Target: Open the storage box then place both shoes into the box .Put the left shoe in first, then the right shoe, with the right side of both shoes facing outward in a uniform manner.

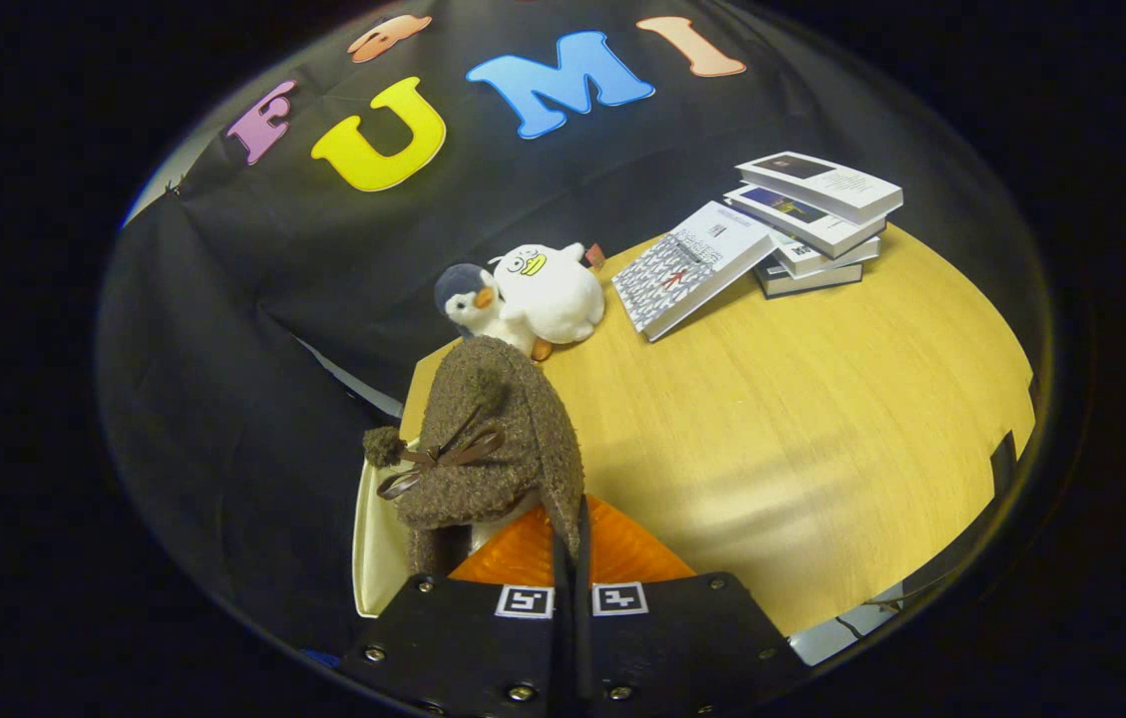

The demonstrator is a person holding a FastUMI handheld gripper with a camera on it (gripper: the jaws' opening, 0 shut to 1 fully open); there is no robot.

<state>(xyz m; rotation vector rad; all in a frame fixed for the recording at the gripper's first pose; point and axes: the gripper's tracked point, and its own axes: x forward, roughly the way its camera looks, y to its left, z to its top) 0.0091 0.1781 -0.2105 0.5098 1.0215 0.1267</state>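
Observation:
A brown fuzzy shoe [493, 439] with a dark bow and a pom-pom hangs upright just ahead of my gripper [570, 543]. Both fingers are pressed together on the thin edge of the shoe's upper. The shoe is lifted above the near left part of the wooden table [802, 429]. A cream-coloured sole or lining [375, 548] shows beside the shoe on its left. The fingers' ribbed pads [523, 553] sit close behind the shoe. The shoe's lower part is hidden behind the fingers.
Two plush toys, a penguin [468, 299] and a white duck [553, 289], lie at the table's far edge. A stack of books [812, 224] stands at the far right, with one book [692, 264] leaning against it. The black cloth wall [323, 259] is behind.

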